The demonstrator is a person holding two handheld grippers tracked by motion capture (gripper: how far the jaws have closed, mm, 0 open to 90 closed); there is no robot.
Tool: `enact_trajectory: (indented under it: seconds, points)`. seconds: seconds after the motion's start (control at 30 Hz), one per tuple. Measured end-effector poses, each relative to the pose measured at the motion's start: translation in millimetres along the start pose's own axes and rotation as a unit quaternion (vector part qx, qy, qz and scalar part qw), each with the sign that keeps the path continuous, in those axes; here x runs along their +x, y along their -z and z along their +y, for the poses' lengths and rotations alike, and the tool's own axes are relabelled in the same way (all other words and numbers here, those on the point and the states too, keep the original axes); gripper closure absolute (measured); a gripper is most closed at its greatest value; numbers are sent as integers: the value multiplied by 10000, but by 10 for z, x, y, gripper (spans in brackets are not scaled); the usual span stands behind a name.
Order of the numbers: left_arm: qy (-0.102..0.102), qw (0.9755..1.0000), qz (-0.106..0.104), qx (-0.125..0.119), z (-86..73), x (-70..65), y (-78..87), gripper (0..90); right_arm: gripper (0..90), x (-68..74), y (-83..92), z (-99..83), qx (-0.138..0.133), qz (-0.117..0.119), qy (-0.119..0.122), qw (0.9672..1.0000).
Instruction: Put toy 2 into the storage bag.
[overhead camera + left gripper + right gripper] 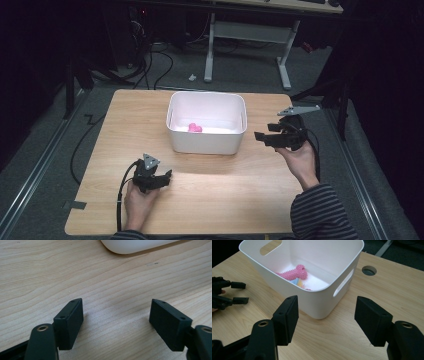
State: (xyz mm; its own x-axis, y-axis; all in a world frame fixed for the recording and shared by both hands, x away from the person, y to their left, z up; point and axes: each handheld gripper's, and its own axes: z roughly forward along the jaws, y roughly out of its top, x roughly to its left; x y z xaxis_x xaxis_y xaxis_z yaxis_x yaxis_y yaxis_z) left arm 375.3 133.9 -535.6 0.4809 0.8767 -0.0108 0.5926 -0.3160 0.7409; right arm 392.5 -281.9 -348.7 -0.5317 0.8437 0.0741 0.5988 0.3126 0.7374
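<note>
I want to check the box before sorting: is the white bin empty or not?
Not empty. The white bin holds a pink bone-shaped toy, with something light blue and yellow beneath it.

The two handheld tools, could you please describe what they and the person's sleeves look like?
Both the left tool and the right tool are black, each with two blocky rectangular jaws, a grey three-cornered plate on top and a trailing black cable. The right sleeve is dark with light stripes.

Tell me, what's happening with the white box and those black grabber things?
A person holds a gripper in each hand over a wooden table. The white bin in the middle has a pink spiky bone toy inside. The right gripper hangs beside the bin, holding nothing. The left gripper sits low by the table's near edge, jaws apart and empty.
</note>
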Motion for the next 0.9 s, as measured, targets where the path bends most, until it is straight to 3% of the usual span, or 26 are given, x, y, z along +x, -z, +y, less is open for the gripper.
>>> enact_trajectory:
  seconds: [0.27, 0.37, 0.9]
  points:
    - [-1, 10000, 1, 0, 0, 0, 0, 277, 362, 23, 90, -108, -67, -97, 62, 9999]
    - [-1, 10000, 2, -3, -1, 0, 0, 277, 362, -1, 92, -196, -9, -121, 6, 9999]
    - [5, 10000, 9, -4, -2, -3, 1, 276, 367, -61, 210, -637, -260, -205, -348, 9988]
